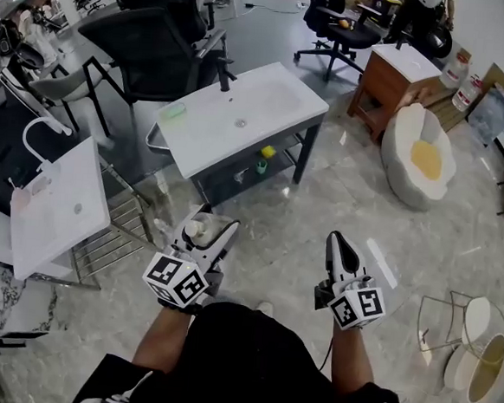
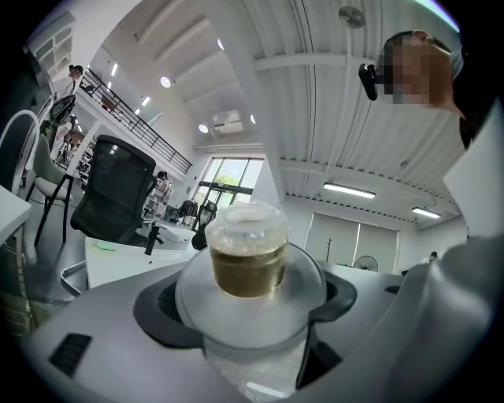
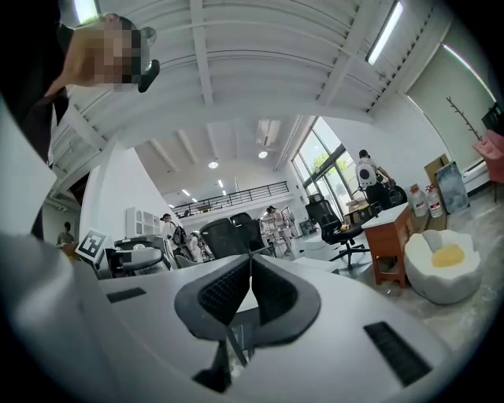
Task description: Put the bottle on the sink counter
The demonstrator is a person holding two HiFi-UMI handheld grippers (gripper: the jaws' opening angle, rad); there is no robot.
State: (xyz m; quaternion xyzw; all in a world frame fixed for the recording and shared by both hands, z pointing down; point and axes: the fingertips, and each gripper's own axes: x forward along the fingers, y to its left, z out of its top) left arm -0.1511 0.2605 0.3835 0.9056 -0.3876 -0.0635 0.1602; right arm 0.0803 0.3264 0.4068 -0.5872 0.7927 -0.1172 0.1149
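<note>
Right now the left tool (image 1: 208,229) is clamped on the bottle (image 2: 250,256). Its jaws are spread wide around the clear body, and the brownish top and pale cap (image 2: 248,222) stick out beyond them. The bottle is up in the air on the near side of the white sink worktop (image 1: 295,100), well short of it, over the marble floor (image 1: 321,210). The right tool (image 3: 250,264) hangs alongside, equally short of the worktop, its jaws pressed together with nothing between them.
</note>
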